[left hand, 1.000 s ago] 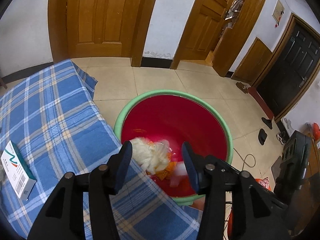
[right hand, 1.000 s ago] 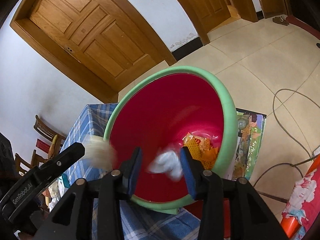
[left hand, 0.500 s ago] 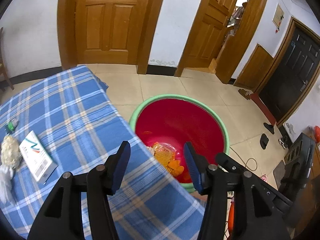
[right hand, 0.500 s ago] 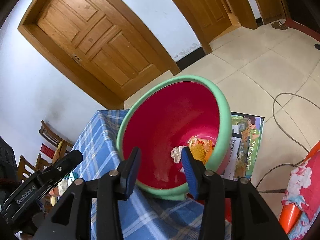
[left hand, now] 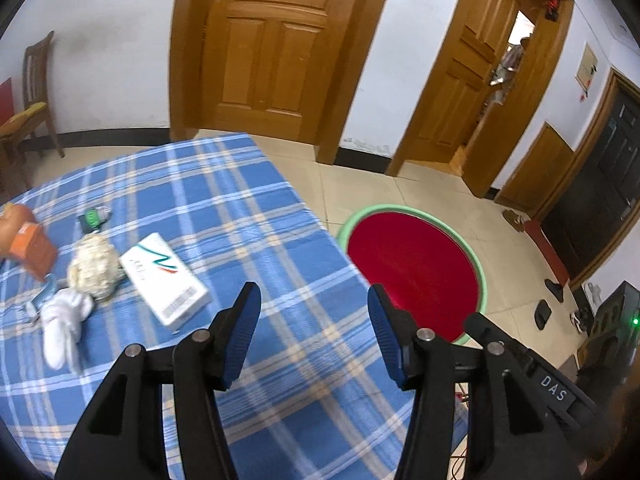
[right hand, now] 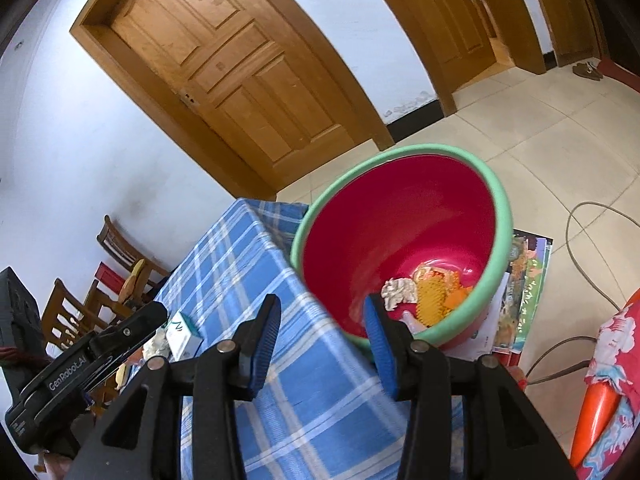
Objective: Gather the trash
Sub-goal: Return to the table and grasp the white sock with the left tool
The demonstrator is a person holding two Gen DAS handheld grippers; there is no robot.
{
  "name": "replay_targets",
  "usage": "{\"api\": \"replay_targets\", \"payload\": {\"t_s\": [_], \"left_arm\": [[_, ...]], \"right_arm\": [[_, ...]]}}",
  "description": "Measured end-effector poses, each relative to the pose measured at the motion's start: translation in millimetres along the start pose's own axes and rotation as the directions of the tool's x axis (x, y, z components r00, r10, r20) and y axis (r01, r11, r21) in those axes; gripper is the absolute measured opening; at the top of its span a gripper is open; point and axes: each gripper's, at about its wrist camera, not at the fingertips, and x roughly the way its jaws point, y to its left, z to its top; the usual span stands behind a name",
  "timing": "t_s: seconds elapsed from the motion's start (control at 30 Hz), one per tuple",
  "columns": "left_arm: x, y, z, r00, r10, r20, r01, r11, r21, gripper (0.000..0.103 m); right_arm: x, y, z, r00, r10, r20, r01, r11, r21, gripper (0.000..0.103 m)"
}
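Red inside and green-rimmed, the basin sits on the floor beside the bench, holding crumpled wrappers. More trash, a white box and tissue wads, lies on the checked cloth. Left claw and right claw both spread, empty.
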Motion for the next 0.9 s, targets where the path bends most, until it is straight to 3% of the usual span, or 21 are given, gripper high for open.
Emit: {"api": "replay_targets", "payload": {"t_s": [0.5,0.9], "left_arm": [[-37,65,-13,0.993,0.108,0.049,-0.102,0.989,-0.107,0.056],[-42,144,-28,0.961,0.275,0.017,-0.264,0.938,-0.227,0.056]], "right_arm": [[0,49,-21,0.999,0.04,-0.027,-0.043,0.993,-0.109,0.058],[21,85,-37,0.994,0.045,-0.097,-0.062,0.981,-0.182,0.06]]}}
